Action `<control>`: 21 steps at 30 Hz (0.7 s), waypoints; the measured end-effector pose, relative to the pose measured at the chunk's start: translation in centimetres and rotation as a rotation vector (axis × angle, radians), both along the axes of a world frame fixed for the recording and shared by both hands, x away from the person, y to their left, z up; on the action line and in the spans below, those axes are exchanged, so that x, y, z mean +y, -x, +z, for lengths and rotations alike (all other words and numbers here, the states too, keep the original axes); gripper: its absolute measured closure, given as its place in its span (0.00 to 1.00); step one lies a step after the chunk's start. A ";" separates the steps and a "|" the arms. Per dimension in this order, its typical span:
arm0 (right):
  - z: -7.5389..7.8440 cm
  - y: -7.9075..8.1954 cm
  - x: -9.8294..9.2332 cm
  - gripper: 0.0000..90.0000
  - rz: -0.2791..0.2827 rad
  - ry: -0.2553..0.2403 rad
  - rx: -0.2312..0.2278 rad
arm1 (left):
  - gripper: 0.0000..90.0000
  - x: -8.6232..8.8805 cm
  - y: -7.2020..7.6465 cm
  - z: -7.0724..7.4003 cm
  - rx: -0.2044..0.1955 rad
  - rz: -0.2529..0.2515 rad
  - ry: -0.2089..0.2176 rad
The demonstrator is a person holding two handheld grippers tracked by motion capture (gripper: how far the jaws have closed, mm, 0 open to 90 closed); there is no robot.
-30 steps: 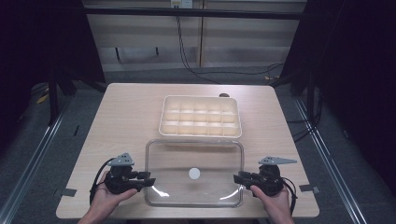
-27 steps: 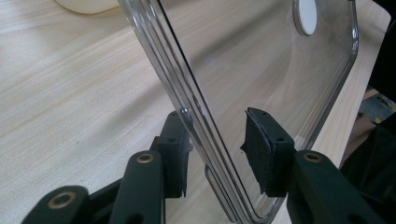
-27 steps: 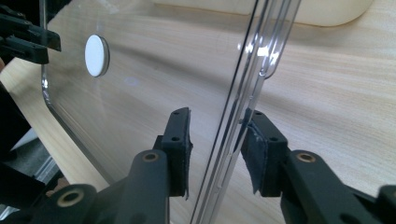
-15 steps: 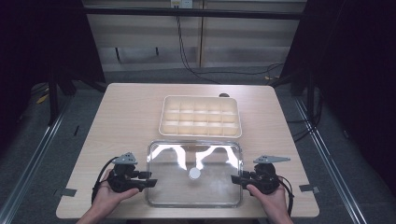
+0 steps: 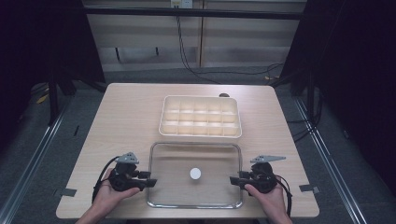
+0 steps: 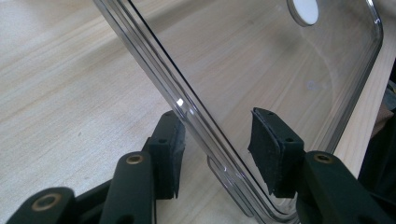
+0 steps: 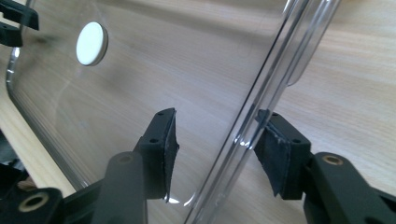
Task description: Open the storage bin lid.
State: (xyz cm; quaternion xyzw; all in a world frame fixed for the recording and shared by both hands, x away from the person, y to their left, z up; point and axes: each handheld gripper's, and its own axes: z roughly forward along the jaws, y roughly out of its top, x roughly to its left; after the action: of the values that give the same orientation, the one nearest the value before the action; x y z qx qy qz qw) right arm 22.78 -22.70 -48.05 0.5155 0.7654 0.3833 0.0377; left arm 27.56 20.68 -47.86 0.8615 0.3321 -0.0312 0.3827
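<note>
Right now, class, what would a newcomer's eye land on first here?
A clear lid with a white knob lies at the table's near edge. The left gripper and right gripper straddle its side rims, jaws open. Beyond it sits a cream tray of empty compartments.

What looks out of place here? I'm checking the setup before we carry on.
Nothing stands out. The clear lid lies flat and square on the table near the compartment tray, uncracked. The left gripper and right gripper each straddle an edge, jaws open.
</note>
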 end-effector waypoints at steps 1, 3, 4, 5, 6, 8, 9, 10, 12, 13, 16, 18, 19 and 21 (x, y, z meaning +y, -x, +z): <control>0.0 0.0 0.0 0.54 0.002 -0.005 0.004 | 0.61 0.0 0.0 0.0 0.000 -0.001 0.000; -0.1 -0.1 0.1 0.53 0.000 -0.009 0.010 | 0.61 -0.1 -0.1 -0.1 0.002 0.004 0.005; -0.2 -0.2 0.1 0.52 0.002 -0.005 0.014 | 0.61 0.0 -0.1 -0.1 0.008 0.000 -0.001; -0.2 -0.2 0.2 0.52 0.000 -0.004 0.018 | 0.60 0.0 -0.1 -0.2 0.007 0.002 -0.002; -0.3 -0.2 0.2 0.51 0.000 0.000 0.016 | 0.60 -0.1 -0.1 -0.3 0.006 0.004 0.000; -0.4 -0.3 0.3 0.48 -0.003 0.002 0.024 | 0.60 -0.1 -0.1 -0.4 0.008 -0.002 -0.011; -0.5 -0.3 0.4 0.47 -0.002 0.011 0.026 | 0.59 -0.2 -0.1 -0.4 0.003 0.004 -0.016; -0.6 -0.4 0.5 0.46 -0.001 0.019 0.030 | 0.59 -0.2 -0.1 -0.5 0.006 0.002 -0.018; -0.7 -0.4 0.5 0.45 -0.003 0.028 0.035 | 0.59 -0.1 -0.2 -0.7 0.012 0.005 -0.015; -0.8 -0.5 0.5 0.45 -0.005 0.029 0.034 | 0.59 -0.1 -0.3 -0.7 0.021 0.001 -0.019; -0.9 -0.6 0.6 0.43 -0.021 0.044 0.043 | 0.59 -0.1 -0.5 -1.0 0.037 0.008 -0.018; -1.0 -0.6 0.5 0.42 -0.022 0.044 0.041 | 0.59 -0.1 -0.6 -1.1 0.052 0.009 -0.016; -1.0 -0.6 0.5 0.42 -0.024 0.042 0.037 | 0.59 -0.1 -0.6 -1.2 0.053 0.009 -0.015; -1.0 -0.6 0.5 0.41 -0.025 0.045 0.035 | 0.59 -0.1 -0.6 -1.2 0.049 0.010 -0.015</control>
State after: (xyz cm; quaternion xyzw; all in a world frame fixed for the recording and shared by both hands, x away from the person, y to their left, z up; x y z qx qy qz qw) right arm 23.34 -22.17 -49.07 0.5306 0.7679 0.3565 0.0408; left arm 28.16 20.57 -49.03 0.8618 0.3457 -0.0478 0.3680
